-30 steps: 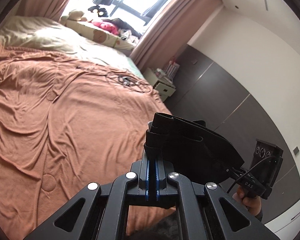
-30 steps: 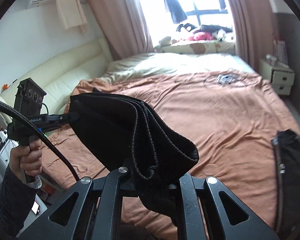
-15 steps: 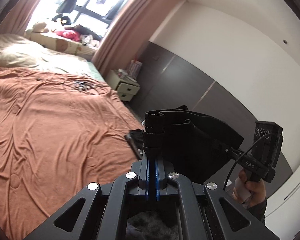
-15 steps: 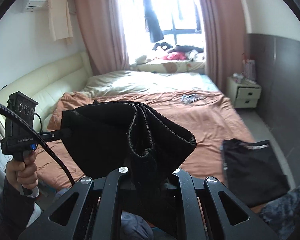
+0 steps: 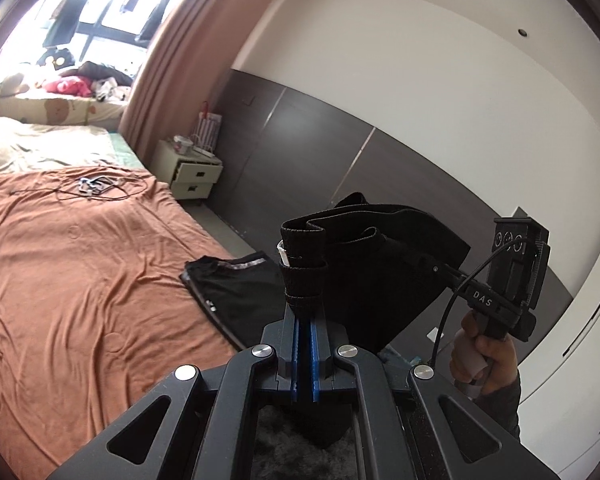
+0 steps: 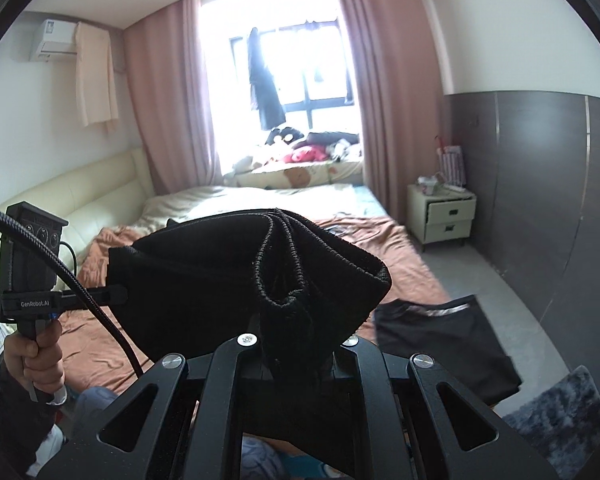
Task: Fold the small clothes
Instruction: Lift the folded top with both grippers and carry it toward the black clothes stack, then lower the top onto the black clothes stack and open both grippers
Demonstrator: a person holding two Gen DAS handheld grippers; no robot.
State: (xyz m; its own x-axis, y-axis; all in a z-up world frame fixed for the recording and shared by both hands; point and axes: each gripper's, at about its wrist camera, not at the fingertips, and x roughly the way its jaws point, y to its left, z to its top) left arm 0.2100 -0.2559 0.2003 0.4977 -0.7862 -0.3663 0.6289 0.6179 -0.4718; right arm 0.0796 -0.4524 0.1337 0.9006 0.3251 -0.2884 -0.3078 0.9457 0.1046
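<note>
Right now you're carrying the folded black garment (image 5: 384, 264) in the air, above the near corner of the bed (image 5: 80, 280), so it's the transfer step, fold apparently done. Your left gripper (image 5: 304, 280) is clenched on its stacked waistband end, your right gripper (image 6: 288, 320) clamped on the other bunched end, cloth slung between them. Next move, I'd say: lower it flat next to or onto the black folded piece (image 5: 236, 296) already on the orange cover, keeping layers aligned before letting go. Left view shows your right hand (image 5: 480, 360) on its handle and the dark wall; right view alone shows your left hand (image 6: 36, 356), the window (image 6: 292, 68) and grey rug (image 6: 560, 420).
</note>
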